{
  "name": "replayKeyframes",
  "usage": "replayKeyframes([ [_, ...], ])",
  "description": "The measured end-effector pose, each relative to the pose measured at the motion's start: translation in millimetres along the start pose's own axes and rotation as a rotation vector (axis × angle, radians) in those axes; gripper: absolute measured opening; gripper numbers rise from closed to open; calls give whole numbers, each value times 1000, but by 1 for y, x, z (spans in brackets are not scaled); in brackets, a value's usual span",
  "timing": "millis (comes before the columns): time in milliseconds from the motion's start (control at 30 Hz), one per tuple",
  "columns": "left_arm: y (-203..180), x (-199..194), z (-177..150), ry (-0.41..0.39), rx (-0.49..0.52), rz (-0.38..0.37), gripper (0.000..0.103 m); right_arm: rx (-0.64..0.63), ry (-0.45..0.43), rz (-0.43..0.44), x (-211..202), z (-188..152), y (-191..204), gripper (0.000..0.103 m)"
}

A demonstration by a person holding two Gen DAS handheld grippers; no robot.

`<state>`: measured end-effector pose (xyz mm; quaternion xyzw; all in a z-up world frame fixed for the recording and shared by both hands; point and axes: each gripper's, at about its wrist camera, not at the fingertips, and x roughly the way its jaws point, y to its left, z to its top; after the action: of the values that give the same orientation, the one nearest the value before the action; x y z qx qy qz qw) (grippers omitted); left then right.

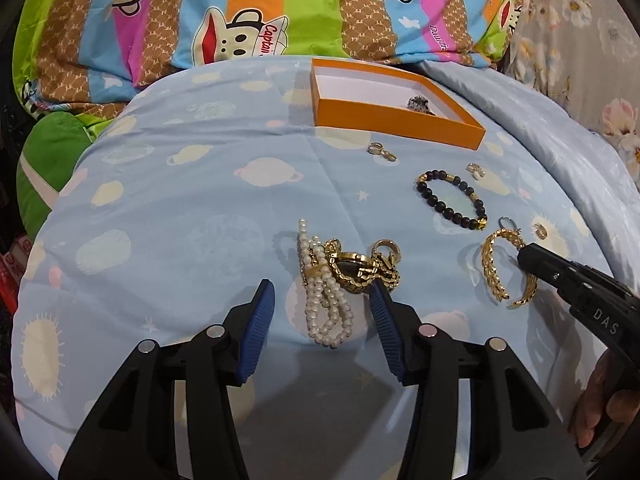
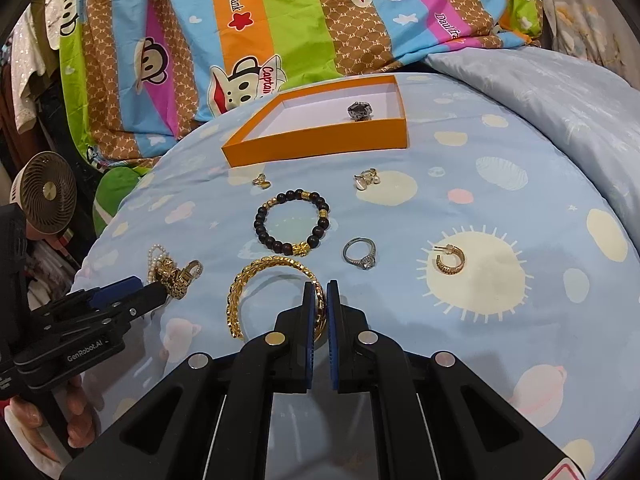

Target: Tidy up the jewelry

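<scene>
My left gripper (image 1: 320, 286) stands open over a heap of a pearl bracelet (image 1: 326, 316) and a gold watch with chain (image 1: 352, 272). Its right pad is at the gold heap and its left pad is apart from it. My right gripper (image 2: 320, 292) is shut on the rim of a gold woven bangle (image 2: 240, 284) lying on the blue bedspread. Farther back lie a black bead bracelet (image 2: 259, 224), a silver ring (image 2: 360, 258) and a gold hoop earring (image 2: 450, 262). An orange box (image 2: 320, 142) holds one dark-stone ring (image 2: 360, 111).
Two small earring pieces (image 2: 261, 181) (image 2: 366, 178) lie just in front of the box. A striped cartoon blanket (image 1: 280, 8) is piled behind. A small fan (image 2: 44, 194) stands off the bed's left edge. A person's hand (image 1: 604, 400) holds the right gripper.
</scene>
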<state>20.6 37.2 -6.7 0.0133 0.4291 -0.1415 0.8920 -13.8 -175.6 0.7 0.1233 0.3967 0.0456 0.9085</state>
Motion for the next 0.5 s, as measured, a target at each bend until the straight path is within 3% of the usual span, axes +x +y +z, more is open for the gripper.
replayKeyframes([
  [67, 0, 0, 1, -2, 2, -15, 41, -1, 2, 1, 1, 0, 0, 5],
  [133, 1, 0, 1, -3, -1, -34, 24, 1, 2, 0, 1, 1, 0, 5],
  [167, 1, 1, 1, -2, -2, -43, 22, 2, 2, 0, 1, 0, 0, 5],
  [500, -1, -10, -1, -40, -1, -78, 21, 11, -12, 4, 0, 1, -1, 5],
])
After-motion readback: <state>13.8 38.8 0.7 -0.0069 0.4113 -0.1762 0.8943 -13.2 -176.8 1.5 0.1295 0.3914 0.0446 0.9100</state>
